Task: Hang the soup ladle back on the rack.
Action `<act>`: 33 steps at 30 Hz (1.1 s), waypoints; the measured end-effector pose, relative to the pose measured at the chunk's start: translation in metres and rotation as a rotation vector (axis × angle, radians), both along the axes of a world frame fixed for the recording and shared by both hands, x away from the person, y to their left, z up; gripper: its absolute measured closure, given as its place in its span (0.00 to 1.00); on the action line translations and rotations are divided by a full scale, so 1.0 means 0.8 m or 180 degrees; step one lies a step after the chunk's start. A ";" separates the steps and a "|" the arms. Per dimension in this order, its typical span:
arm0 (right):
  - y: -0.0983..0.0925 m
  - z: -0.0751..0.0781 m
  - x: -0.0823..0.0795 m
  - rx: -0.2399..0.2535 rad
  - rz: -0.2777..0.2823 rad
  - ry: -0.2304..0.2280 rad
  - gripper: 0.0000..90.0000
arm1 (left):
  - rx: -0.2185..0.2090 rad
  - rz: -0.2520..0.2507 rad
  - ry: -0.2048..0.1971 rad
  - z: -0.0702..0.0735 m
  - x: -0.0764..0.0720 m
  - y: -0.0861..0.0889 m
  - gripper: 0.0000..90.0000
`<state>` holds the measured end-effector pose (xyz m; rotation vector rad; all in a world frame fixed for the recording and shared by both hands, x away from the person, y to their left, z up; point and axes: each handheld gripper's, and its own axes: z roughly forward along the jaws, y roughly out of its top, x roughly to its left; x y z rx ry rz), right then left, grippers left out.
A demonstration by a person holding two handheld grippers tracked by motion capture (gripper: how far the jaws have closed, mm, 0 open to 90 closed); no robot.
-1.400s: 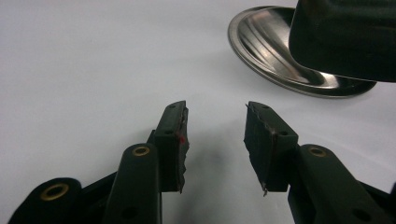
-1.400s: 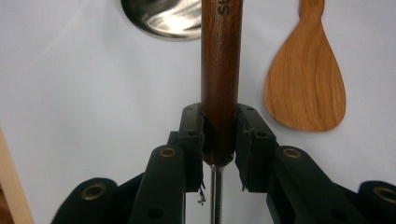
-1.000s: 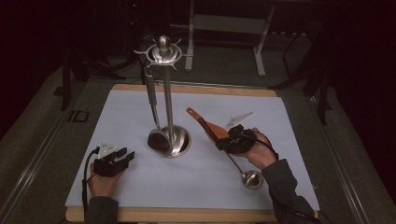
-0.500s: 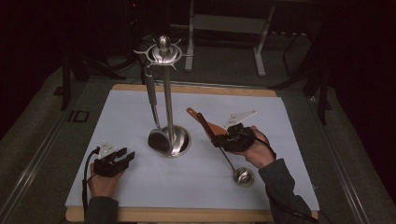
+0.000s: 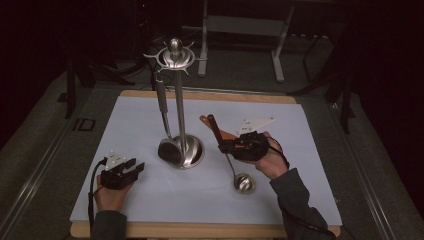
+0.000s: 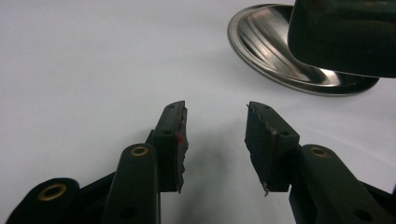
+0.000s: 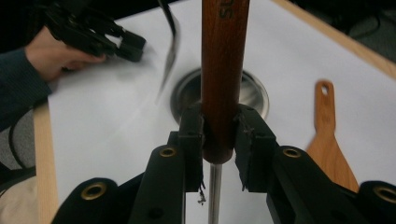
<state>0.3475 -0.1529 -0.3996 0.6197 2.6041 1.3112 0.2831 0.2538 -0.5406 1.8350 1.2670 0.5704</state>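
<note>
**Ladle gripped by its wooden handle at the right; left claw open and empty**

In the high view the right claw (image 5: 226, 146) is seen right of the stand (image 5: 176, 100), held in a hand (image 5: 267, 159) whose sleeve comes up from the bottom edge; its jaws are closed on the dark wooden handle of a ladle (image 5: 243, 183); the handle rises up and to the left past the jaws, while the thin metal shaft runs down to the round bowl, which lies close over the white sheet (image 5: 310, 150) nearer the person; whether the bowl touches the sheet cannot be told. In the right gripper view the handle (image 7: 224, 70) is clamped upright between the two pads, with the metal shaft showing below them; a wooden spatula (image 7: 329, 140) lies flat on the sheet to the right, just beside the claw and apart from the ladle.

The left claw (image 5: 136, 167) is held low over the sheet at the near left, well apart from the ladle; in the left gripper view its jaws stand wide apart with nothing between them, only bare sheet; the stand's round base (image 6: 280, 56) is seen ahead to the right.

The stand is placed upright at the middle of the worktop (image 5: 280, 98); a dark utensil (image 5: 162, 110) hangs from its top ring, its head down beside the base.
</note>
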 end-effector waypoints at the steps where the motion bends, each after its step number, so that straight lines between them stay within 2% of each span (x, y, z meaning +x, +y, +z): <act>1: 0.002 0.002 -0.001 0.0034 0.0037 -0.0051 0.82 | -0.0001 -0.0001 0.0001 0.000 0.000 0.000 0.65; 6: 0.013 0.006 -0.005 0.0127 0.0176 -0.0201 0.82 | -0.0001 0.0000 0.0001 0.000 0.000 0.000 0.65; 13: 0.024 0.010 -0.004 0.0236 0.0316 -0.0287 0.82 | 0.0005 -0.0004 -0.0001 0.000 0.000 0.000 0.65; 24: 0.034 0.031 0.002 0.0389 0.0373 -0.0360 0.82 | 0.0015 0.0000 -0.0003 0.000 0.000 -0.001 0.65; 33: 0.038 0.051 0.010 0.0616 0.0341 -0.0354 0.82 | 0.0015 -0.0003 -0.0002 0.000 0.000 -0.001 0.65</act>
